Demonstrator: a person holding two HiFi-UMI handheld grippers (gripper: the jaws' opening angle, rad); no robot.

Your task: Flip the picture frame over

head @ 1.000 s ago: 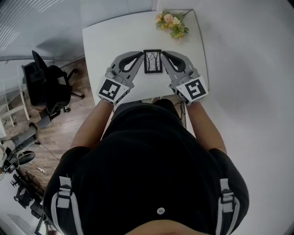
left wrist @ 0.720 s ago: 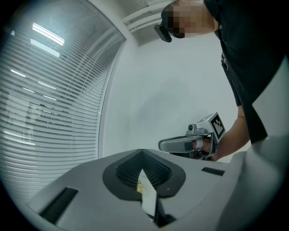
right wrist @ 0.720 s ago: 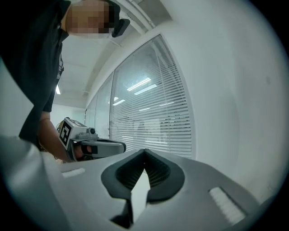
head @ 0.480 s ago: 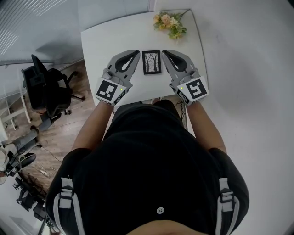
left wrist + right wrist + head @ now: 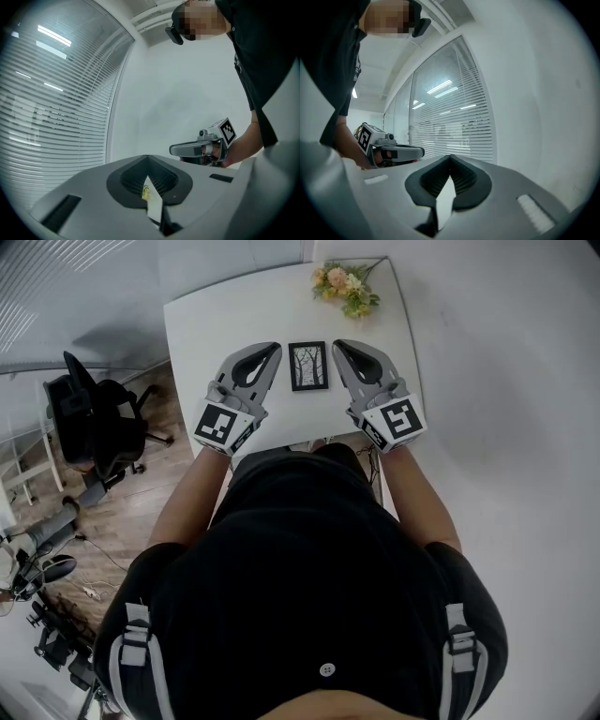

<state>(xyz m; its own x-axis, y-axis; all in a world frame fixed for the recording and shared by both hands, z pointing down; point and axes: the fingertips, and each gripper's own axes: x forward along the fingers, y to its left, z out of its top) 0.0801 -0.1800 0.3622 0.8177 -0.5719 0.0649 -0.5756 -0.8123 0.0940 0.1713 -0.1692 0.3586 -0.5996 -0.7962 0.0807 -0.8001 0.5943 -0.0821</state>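
The black picture frame (image 5: 308,367) lies flat on the white table (image 5: 211,320), its tree picture facing up. My left gripper (image 5: 275,347) rests just left of it and my right gripper (image 5: 339,345) just right of it. Both are shut with nothing in them, and a narrow gap separates each from the frame's sides. In the left gripper view my own jaws (image 5: 147,157) meet at the tips and the right gripper (image 5: 201,149) shows beyond them. The right gripper view shows its closed jaws (image 5: 450,156), with the left gripper (image 5: 391,151) at the left.
A small bunch of yellow and pink flowers (image 5: 347,289) lies at the table's far edge, beyond the frame. A black office chair (image 5: 94,423) stands on the wooden floor to the left. A white wall runs along the table's right side.
Both grippers have eased slightly outward from the frame's sides, leaving small gaps. The frame stays flat, picture side up.
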